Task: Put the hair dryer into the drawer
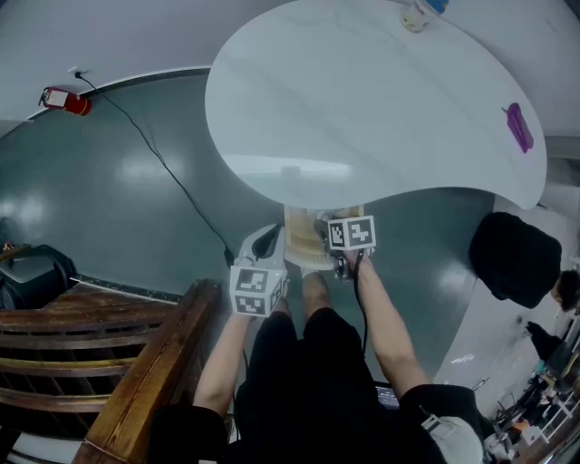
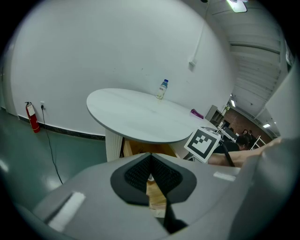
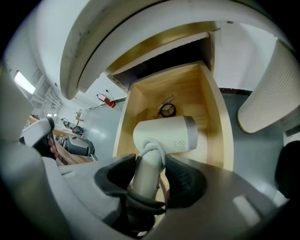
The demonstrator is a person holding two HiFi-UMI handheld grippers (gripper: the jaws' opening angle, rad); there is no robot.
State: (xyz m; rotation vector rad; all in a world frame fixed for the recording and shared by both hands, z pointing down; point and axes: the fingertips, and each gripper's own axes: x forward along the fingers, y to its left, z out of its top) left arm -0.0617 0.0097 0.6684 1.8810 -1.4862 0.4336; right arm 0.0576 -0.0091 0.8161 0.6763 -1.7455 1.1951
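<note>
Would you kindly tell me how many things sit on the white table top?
2: a bottle at its far edge and a purple thing near its right edge; none seem hidden.

White oval table top (image 1: 362,118): bottle (image 1: 422,13) at far edge, small purple item (image 1: 519,127) on right, well apart. Under near edge, wooden drawer (image 3: 220,126) open w/ dark ring-shaped bit (image 3: 166,110) at far end. Grey-green floor (image 1: 109,208): black cable (image 1: 163,163), red extinguisher (image 1: 63,100) far left.

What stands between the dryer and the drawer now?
Nothing visible. The drawer is open below the dryer, which the right gripper grips by its handle. A small dark ring lies at the drawer's back, beyond the dryer; the floor right under the dryer is hidden.
</note>
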